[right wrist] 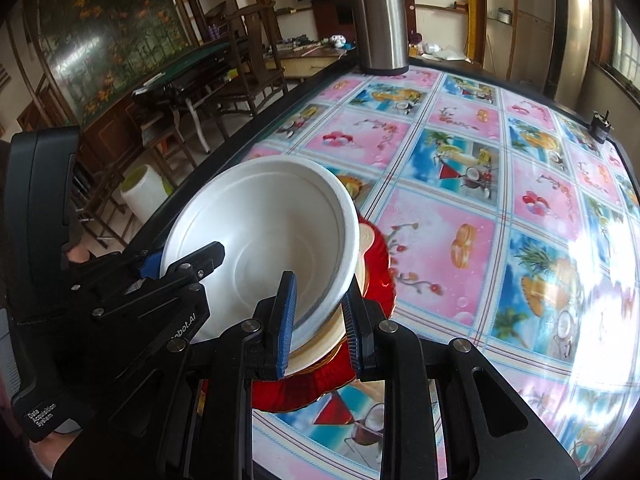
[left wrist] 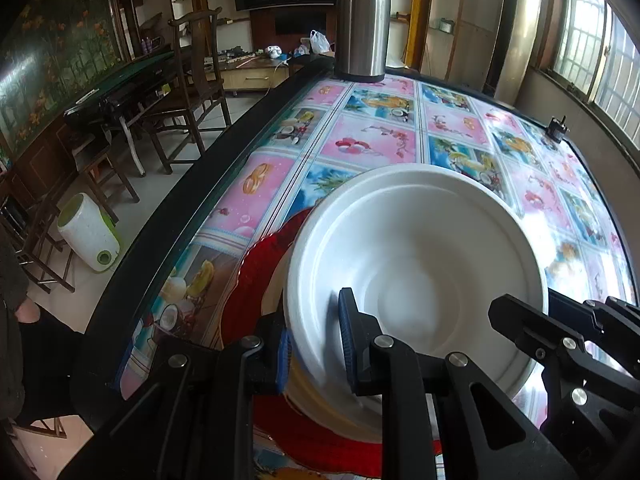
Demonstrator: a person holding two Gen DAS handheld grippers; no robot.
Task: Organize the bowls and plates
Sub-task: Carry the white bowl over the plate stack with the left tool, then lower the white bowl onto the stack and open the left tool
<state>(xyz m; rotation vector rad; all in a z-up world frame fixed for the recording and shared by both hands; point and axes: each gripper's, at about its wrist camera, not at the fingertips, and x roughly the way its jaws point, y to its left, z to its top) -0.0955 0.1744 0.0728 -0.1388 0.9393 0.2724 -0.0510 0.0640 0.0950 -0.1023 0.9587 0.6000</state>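
A white bowl [left wrist: 416, 264] sits tilted on a stack of a cream plate [left wrist: 276, 292] and a red plate [left wrist: 256, 268] near the table's front left edge. My left gripper [left wrist: 316, 344] has its fingers on either side of the bowl's left rim, gripping it. My right gripper [right wrist: 318, 322] straddles the bowl's [right wrist: 260, 232] right rim the same way, above the cream plate [right wrist: 366, 240] and the red plate [right wrist: 380, 276]. The right gripper's tip also shows in the left wrist view [left wrist: 520, 316].
A steel thermos jug [left wrist: 362, 24] stands at the table's far edge. A small black object [left wrist: 557, 130] lies at the far right. The table [left wrist: 452, 128] has a colourful glossy cloth. Chairs and a white-green bin [left wrist: 90, 236] stand on the floor to the left.
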